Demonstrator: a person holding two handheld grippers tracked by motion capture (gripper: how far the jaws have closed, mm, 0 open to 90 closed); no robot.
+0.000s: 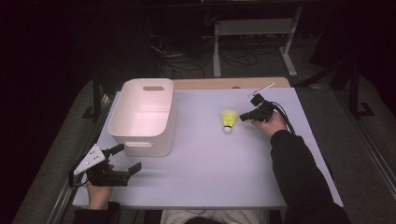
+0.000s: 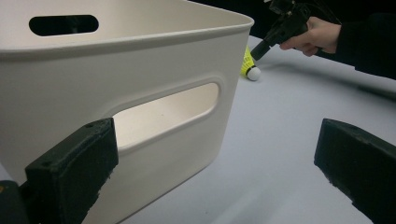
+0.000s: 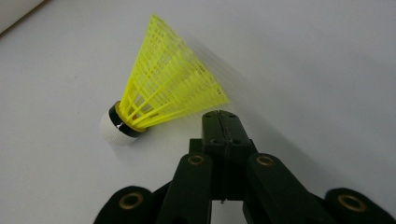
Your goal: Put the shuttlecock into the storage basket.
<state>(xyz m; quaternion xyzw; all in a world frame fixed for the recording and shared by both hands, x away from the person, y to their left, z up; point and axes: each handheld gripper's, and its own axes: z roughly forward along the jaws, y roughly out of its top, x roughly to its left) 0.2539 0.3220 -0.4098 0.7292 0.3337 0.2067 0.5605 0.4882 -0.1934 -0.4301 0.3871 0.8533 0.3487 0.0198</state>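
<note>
A yellow shuttlecock [image 1: 229, 120] with a white cork lies on its side on the pale table [image 1: 210, 158], right of centre. My right gripper [image 1: 242, 117] is shut, its tip right at the skirt's edge; in the right gripper view the closed jaws meet just below the shuttlecock [image 3: 159, 95] with nothing held between them. My left gripper [image 1: 130, 157] stands open at the table's front left, beside the near wall of a white plastic bin [image 1: 144, 116]. The left gripper view looks at the bin's handle slot [image 2: 163, 114], with the shuttlecock [image 2: 250, 65] far off.
The bin is empty inside. A wooden board edge [image 1: 229, 83] runs along the table's far side. Beyond it are a metal frame [image 1: 252, 32] and cables on a dark floor. Bare tabletop lies between the two grippers.
</note>
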